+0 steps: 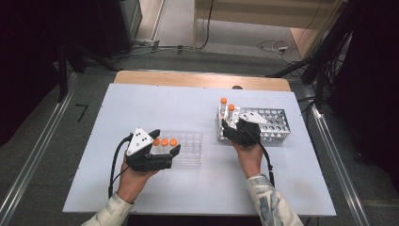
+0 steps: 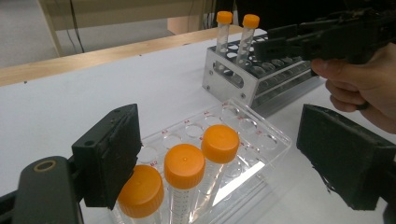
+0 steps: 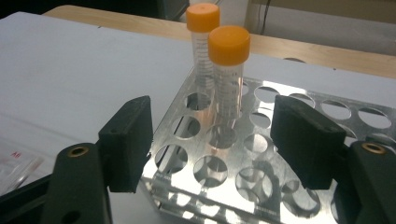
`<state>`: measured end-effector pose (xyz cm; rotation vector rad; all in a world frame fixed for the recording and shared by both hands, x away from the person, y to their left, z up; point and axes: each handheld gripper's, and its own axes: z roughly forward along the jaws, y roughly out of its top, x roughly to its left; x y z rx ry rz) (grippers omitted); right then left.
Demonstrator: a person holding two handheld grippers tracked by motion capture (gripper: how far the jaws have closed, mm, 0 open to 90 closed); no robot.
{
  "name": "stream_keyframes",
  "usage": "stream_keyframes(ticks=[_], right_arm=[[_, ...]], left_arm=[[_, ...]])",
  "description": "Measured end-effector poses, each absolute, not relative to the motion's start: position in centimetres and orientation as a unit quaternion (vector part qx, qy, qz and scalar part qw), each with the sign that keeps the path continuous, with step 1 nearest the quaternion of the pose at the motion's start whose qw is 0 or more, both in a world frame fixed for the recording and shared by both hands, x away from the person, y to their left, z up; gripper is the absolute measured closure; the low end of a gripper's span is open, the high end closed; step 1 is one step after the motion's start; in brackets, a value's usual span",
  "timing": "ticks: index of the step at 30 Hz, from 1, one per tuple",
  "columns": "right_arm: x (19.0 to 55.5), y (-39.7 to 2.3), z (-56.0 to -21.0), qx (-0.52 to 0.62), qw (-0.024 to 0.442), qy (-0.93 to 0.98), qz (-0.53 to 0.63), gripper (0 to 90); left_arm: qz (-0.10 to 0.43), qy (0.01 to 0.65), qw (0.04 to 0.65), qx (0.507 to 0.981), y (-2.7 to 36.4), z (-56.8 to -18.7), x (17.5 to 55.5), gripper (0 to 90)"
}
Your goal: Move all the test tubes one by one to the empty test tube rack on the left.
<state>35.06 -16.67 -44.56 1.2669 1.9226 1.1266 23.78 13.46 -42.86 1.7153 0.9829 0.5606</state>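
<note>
tubes (image 3: 226,70) stand upright in the metal rack (image 3: 299,140), just ahead of the right gripper (image 3: 212,142), jaws open, empty; left gripper (image 2: 224,154) open by the clear rack (image 2: 261,140).

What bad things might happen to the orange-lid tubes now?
1. The right hand-held gripper stands open around the nearer tube in the metal rack; closing off-center might tilt it against the tube behind.
2. The left hand-held gripper hovers open over three tubes packed together in the clear rack, so a jaw could bump a neighbor.
</note>
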Motion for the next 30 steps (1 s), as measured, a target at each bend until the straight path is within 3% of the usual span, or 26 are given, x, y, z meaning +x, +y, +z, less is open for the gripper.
stream_keyframes(ticks=[18,30], right_arm=[[37.5,-16.5,-45.3,0.481,0.291,0.714,0.418,58.0],[37.9,-16.2,-45.8,0.477,0.294,0.717,0.415,67.9]], left_arm=[[0.233,0.411,0.521,0.711,13.8,-42.8,23.7,15.1],[0.231,0.41,0.523,0.711,13.8,-42.7,23.5,15.2]])
